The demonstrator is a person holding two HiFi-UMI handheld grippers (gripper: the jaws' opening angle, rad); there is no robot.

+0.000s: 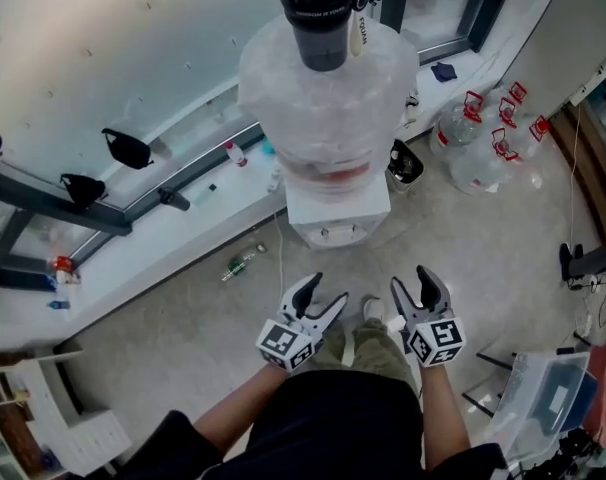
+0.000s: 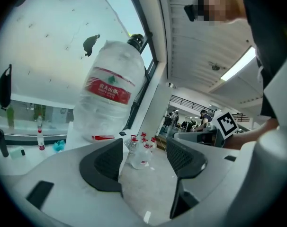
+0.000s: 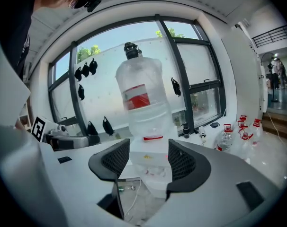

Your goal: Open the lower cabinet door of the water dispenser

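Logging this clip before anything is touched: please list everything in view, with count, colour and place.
water dispenser: one, white, against the window sill.
water bottle: one, clear with a red label, upended on the dispenser.
spare jugs: a cluster, clear with red caps, on the floor right of the dispenser.
small bottle: one, greenish, lying on the floor left of the dispenser.
black objects: at least two, on the window glass, left.
storage box: one, clear, on the floor at lower right.
left tongs: one, white with black pads, open, empty.
right tongs: one, same colours, open, empty.
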